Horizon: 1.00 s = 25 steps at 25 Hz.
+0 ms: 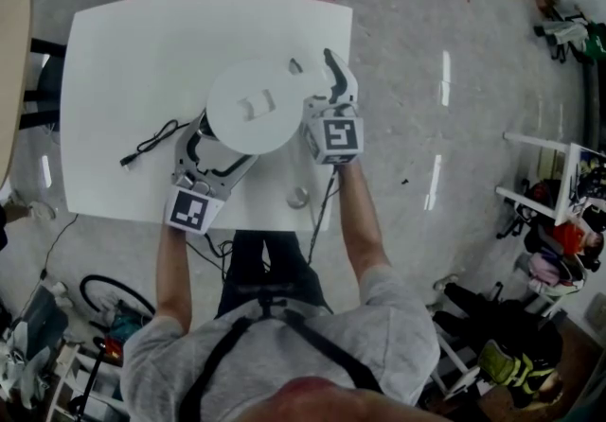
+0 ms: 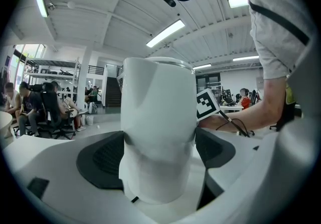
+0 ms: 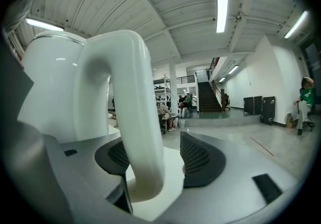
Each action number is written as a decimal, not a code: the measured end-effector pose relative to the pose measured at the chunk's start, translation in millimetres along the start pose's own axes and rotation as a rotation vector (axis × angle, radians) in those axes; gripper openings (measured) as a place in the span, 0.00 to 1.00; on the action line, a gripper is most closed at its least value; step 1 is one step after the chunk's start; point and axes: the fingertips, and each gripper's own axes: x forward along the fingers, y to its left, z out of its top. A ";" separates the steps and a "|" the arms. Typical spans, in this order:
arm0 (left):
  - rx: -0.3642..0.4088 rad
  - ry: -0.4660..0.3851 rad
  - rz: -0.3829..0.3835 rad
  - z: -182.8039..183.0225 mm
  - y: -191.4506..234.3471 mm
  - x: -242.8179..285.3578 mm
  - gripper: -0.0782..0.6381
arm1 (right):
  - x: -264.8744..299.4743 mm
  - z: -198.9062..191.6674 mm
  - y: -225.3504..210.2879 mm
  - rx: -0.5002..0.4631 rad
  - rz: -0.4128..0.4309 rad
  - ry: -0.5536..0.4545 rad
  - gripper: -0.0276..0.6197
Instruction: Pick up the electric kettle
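The white electric kettle (image 1: pixel 248 108) is over the middle of the white counter (image 1: pixel 142 42). From the head view we look down on its round lid. I cannot tell if its bottom touches the counter. The left gripper (image 1: pixel 213 150) comes at the kettle from the near left side. In the left gripper view, the left gripper (image 2: pixel 159 152) has the kettle's body (image 2: pixel 158 117) between its two dark pads (image 2: pixel 100 160). Both pads press on the kettle, one on each side, so this gripper is pinching it. The right gripper (image 1: pixel 324 78) is at the right side of the kettle, where the handle (image 1: pixel 308 70) sticks out. In the right gripper view, the right gripper (image 3: pixel 160 160) has the curved white handle (image 3: pixel 133 117) between its jaws. The jaws are spread. The handle leans on the left pad (image 3: pixel 113 157), and there is a small gap before the right pad (image 3: pixel 200 160). Each gripper has a cube with a black square marker, one on the left (image 1: pixel 189 210) and one on the right (image 1: pixel 334 137). A thin black cable (image 1: pixel 151 140) lies on the counter, left of the kettle. A small round grey thing (image 1: pixel 298 196) sits near the front edge of the counter.
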 end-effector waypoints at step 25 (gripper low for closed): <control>0.003 0.009 -0.001 -2.2 3.8 -0.9 0.72 | 17.3 0.7 9.9 -0.018 0.067 -0.017 0.17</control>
